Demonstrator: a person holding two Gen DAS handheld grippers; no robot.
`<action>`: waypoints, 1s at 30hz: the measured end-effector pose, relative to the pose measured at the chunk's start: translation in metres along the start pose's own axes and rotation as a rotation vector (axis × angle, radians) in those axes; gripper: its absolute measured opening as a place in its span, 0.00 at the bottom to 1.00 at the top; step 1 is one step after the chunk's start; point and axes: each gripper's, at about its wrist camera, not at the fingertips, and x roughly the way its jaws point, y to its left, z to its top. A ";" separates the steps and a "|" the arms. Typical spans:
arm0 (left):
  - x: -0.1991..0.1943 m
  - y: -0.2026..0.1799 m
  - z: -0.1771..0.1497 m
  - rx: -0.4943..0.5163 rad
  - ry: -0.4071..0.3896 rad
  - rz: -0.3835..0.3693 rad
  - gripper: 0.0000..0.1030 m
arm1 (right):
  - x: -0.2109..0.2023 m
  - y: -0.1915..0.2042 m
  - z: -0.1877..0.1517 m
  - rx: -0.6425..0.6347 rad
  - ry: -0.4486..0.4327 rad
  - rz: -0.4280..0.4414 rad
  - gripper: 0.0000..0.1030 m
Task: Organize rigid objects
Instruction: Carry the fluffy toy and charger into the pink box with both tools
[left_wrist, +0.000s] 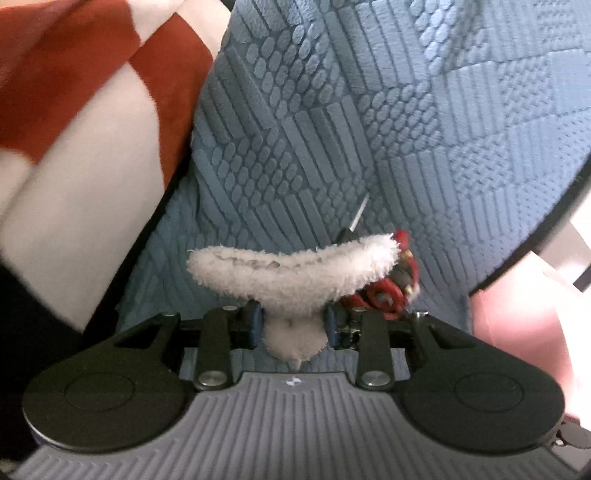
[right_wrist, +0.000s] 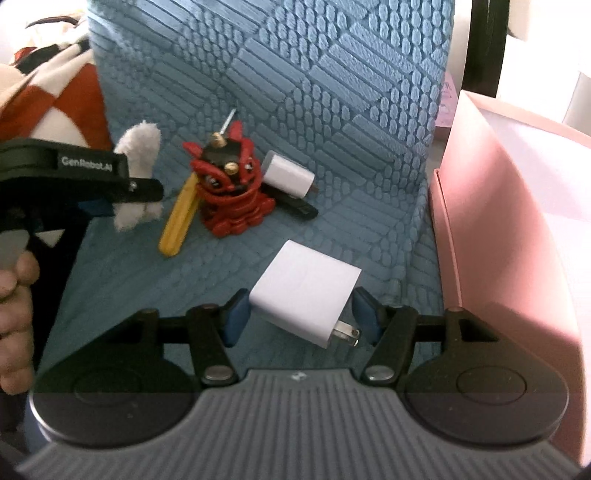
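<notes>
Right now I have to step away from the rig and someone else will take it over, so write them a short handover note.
Left hand-held gripper: shut on the fluffy white plush piece, above the blue textured blanket.
Right hand-held gripper: open, fingers either side of the large white wall charger, not clamped yet.
On the blanket: red and black figurine, yellow flat stick, small white charger, black bar.
Pink box stands at the right; its inside is hidden.
Left to do: sorting all of these.

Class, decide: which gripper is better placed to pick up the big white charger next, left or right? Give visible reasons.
Right. The right gripper is open around the big white charger; the left gripper is shut on a white fluffy item.
</notes>
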 end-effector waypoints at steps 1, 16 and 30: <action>-0.006 0.000 -0.003 -0.002 0.000 -0.005 0.36 | -0.005 0.002 -0.002 0.002 -0.003 0.002 0.61; -0.074 0.010 -0.068 0.052 0.042 -0.074 0.36 | -0.060 0.012 -0.046 -0.003 -0.043 0.013 0.60; -0.139 0.010 -0.105 0.020 0.035 -0.097 0.36 | -0.114 0.008 -0.074 0.035 -0.106 0.005 0.60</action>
